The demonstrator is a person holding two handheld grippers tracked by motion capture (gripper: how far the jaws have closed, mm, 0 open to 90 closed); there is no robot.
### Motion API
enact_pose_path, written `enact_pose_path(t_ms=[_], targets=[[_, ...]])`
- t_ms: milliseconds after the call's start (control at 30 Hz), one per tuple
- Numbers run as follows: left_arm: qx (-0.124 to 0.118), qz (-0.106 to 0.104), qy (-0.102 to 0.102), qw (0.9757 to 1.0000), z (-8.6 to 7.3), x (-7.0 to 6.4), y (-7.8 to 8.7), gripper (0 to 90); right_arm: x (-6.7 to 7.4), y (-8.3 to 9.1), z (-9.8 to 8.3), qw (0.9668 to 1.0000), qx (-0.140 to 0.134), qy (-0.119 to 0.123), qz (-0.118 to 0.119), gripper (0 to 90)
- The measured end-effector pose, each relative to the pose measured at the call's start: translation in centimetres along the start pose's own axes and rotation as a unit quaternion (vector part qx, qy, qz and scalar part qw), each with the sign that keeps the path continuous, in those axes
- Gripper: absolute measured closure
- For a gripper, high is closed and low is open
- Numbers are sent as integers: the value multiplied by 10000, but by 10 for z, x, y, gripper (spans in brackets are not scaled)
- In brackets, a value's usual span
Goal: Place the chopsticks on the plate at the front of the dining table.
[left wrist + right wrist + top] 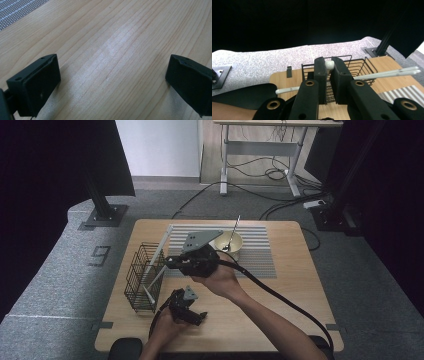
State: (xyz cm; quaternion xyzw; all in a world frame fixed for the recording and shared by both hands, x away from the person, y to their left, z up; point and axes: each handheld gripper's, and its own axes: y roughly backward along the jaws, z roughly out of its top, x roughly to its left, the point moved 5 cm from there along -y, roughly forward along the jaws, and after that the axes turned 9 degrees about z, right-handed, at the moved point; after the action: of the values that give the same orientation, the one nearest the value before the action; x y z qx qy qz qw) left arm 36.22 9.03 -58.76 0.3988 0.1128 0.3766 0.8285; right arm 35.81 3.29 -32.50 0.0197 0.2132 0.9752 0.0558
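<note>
Two white chopsticks (387, 73) lean in the wire basket (142, 277) at the worktop's (280, 295) left; our right gripper (329, 68) has its fingers clamped on a white utensil's (329, 65) rounded end above the basket, while our left gripper (112, 77) rests with fingers spread wide, empty, on bare wood.

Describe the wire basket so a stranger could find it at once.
Start at the wooden table and go to its left edge, beside the striped mat. The basket stands there: black wire, open-topped, with white chopsticks leaning out, unlike the solid cream bowl.
</note>
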Motion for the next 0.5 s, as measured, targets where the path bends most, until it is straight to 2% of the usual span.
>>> enact_pose_path(t_ms=[500], targets=[[2, -3, -6, 10000, 0, 0, 0, 0, -3, 39, 19, 9994, -287, 52, -192, 833]])
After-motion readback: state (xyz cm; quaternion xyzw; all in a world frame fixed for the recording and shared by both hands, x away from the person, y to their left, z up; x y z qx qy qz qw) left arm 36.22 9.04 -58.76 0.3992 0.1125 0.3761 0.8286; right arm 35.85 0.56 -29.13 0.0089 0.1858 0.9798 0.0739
